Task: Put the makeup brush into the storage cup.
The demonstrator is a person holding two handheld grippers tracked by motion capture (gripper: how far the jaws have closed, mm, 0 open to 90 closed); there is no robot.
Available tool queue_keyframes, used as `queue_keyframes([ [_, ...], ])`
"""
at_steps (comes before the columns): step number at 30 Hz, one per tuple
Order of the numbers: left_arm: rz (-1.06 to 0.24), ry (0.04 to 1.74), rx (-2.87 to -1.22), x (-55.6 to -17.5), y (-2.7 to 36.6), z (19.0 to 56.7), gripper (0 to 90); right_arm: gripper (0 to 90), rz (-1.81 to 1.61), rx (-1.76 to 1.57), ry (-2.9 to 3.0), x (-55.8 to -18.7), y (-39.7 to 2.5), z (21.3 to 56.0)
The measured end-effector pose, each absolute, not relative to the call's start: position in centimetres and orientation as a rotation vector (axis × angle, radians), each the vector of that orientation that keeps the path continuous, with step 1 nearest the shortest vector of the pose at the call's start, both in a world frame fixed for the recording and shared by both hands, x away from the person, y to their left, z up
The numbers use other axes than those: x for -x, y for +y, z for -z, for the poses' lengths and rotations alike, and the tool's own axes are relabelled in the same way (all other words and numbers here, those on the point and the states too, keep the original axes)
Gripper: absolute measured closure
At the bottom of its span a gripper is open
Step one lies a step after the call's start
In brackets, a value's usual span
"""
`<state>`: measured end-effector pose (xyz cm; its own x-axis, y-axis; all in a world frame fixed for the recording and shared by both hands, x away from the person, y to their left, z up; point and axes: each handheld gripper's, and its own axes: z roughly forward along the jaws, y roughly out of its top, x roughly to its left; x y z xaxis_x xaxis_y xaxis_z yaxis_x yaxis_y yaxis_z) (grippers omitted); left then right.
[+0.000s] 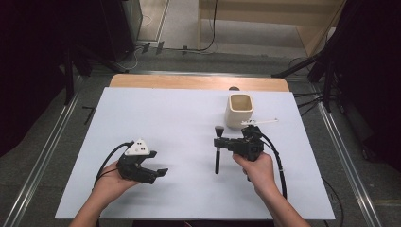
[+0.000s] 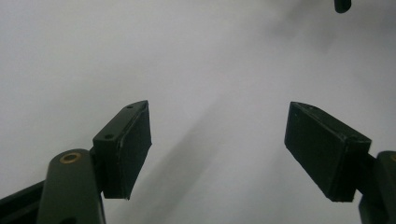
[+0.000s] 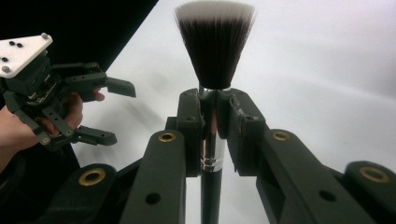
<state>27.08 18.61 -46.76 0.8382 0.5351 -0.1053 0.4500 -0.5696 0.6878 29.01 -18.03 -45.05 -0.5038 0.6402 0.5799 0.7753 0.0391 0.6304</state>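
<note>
**Brush held over the bench**

On the white bench (image 1: 189,113) a cream cup (image 1: 239,110) is standing. Just before it, the right gripper (image 1: 218,142) is clamping its fingers (image 3: 189,126) on a brush (image 3: 215,51). The left gripper (image 1: 161,172) is hovering, fingers (image 2: 123,149) spread, holding nothing.

White table (image 1: 156,113) — a cream cup (image 1: 239,109) stands on it
</note>
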Motion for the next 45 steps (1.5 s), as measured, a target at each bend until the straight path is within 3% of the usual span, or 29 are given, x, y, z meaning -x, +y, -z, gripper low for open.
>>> queue_keyframes([
  [45,-0.125,0.731,-2.277,-27.1,18.9,46.9,23.6,77.9,1.535,1.657,-2.217,-30.4,-22.7,43.2],
])
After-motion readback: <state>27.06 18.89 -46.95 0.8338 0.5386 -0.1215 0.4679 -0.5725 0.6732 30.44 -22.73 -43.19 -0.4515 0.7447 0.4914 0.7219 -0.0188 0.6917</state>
